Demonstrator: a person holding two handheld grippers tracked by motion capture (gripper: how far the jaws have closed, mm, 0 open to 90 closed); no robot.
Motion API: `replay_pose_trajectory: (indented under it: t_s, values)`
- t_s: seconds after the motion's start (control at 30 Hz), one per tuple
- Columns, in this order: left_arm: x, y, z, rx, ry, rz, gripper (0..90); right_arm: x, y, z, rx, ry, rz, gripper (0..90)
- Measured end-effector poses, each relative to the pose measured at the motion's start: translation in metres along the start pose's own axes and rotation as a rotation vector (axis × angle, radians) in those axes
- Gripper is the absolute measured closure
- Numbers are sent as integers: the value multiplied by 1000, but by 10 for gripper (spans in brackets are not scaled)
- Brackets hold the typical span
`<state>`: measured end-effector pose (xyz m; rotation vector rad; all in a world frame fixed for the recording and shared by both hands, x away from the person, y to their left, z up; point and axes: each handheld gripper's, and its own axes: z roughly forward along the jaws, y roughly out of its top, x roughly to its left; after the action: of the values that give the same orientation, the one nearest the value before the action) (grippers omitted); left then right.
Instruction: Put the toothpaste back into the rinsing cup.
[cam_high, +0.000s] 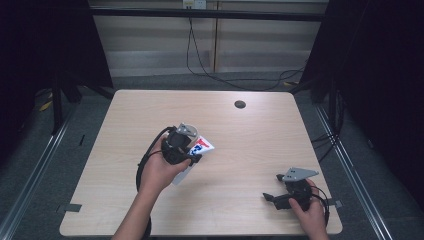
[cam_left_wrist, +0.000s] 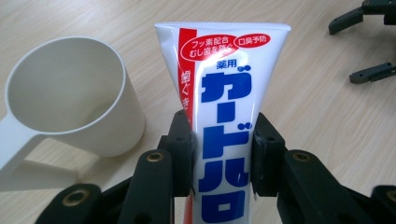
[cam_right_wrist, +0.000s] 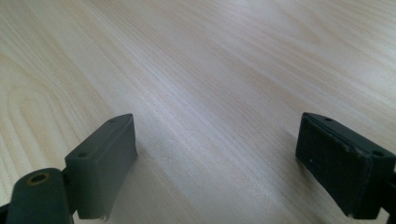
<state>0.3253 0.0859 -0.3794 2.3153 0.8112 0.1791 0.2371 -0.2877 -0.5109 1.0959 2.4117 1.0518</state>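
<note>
A white toothpaste tube (cam_left_wrist: 224, 93) with blue and red print stands between the black jaws of my left gripper (cam_left_wrist: 222, 135), which is shut on it, pads pressing both sides. From above, the tube (cam_high: 203, 146) sticks out of the left gripper (cam_high: 192, 152) near the middle of the table, held just off the wood. A white cup (cam_left_wrist: 70, 98) with a handle sits on the table right beside it, and a bit of the cup (cam_high: 182, 176) peeks out under the left hand. My right gripper (cam_high: 272, 186) rests low near the front right, jaws wide open (cam_right_wrist: 215, 135) over bare wood.
The light wooden table (cam_high: 240, 150) has a dark round hole (cam_high: 240, 104) near its far edge. Cables run across the floor behind the table, and dark frames stand on both sides. The right gripper (cam_left_wrist: 364, 42) is in the distance of the left gripper view.
</note>
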Motion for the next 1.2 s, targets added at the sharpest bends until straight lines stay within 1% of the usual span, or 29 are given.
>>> replay_pose_trajectory:
  t_s: [0.1,0.17,0.3,0.4,0.43,0.47,0.57,0.63,0.73,0.77,0.87,0.93,1.07,1.1,1.13,1.2]
  values:
    - [2,2,-3,-15,6,-11,668,0,0,0,0,0,0,118]
    - [4,2,-5,-27,12,-9,668,0,0,0,0,0,0,118]
    - [6,4,-9,-51,14,-24,668,0,0,0,0,0,0,118]
    - [7,7,-11,-69,29,-24,669,0,0,0,0,0,0,118]
    - [7,8,-12,-80,31,-33,669,0,0,0,0,0,0,118]
    - [8,9,-13,-85,38,-32,669,0,0,0,0,0,0,117]
    - [10,12,-15,-103,38,-38,669,0,0,0,0,0,0,118]
    - [11,14,-15,-115,48,-42,669,0,0,0,0,0,0,118]
    - [12,17,-16,-123,52,-43,669,0,0,0,0,0,0,118]
    - [12,17,-16,-133,48,-52,669,0,0,0,0,0,0,118]
    - [14,22,-16,-135,57,-48,669,0,0,0,0,0,-1,118]
    - [15,23,-15,-146,55,-59,669,0,0,0,0,0,-1,118]
    - [16,25,-15,-152,67,-54,669,0,0,0,0,0,-1,118]
    - [15,27,-15,-165,72,-55,669,0,0,0,0,0,0,117]
    - [15,27,-15,-165,72,-55,669,0,0,0,0,0,0,117]
    - [16,29,-15,-188,75,-65,669,0,0,0,0,0,-1,118]
